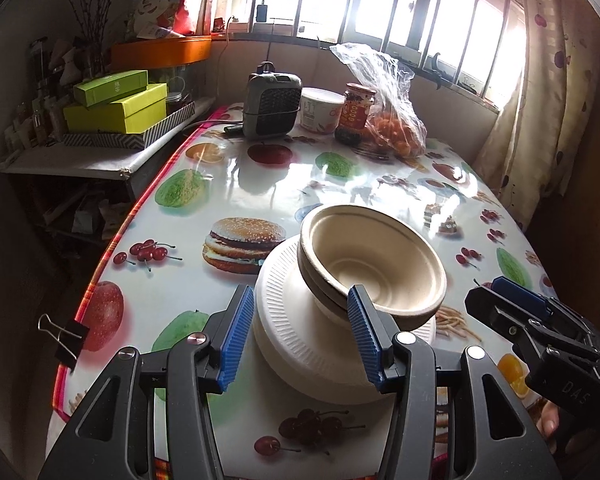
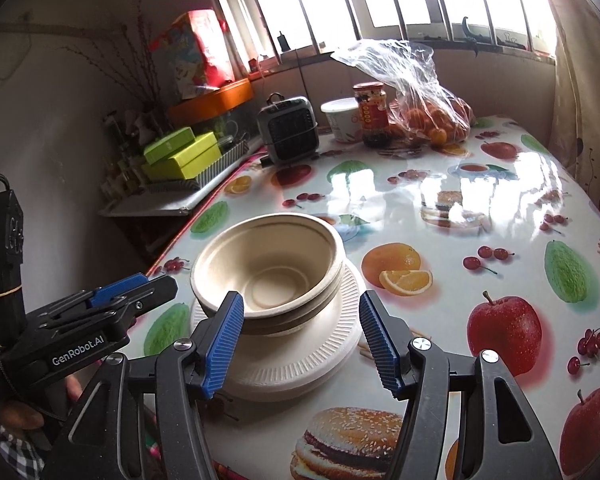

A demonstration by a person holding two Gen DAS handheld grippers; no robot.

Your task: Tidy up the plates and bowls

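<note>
Beige bowls (image 1: 374,264), nested one inside another, sit on a small stack of white ribbed plates (image 1: 300,344) near the front edge of a table (image 1: 260,168) covered in a glossy cloth printed with fruit and hamburgers. The left gripper (image 1: 300,340) hangs just in front of the stack with its blue-padded jaws apart, the pads clear of the plates and nothing held between them. The right gripper (image 2: 302,344) faces the same stack from the other side, its jaws likewise spread and empty (both stand wider than the bowls' base). At the far end of the table, well apart from the dishes, stand a small grey heater (image 1: 272,106), a white tub (image 1: 320,110), a red-labelled jar (image 1: 356,114) and a clear bag of oranges (image 1: 396,128). Green boxes (image 1: 116,108) rest on a side shelf below a barred window (image 1: 380,4).
</note>
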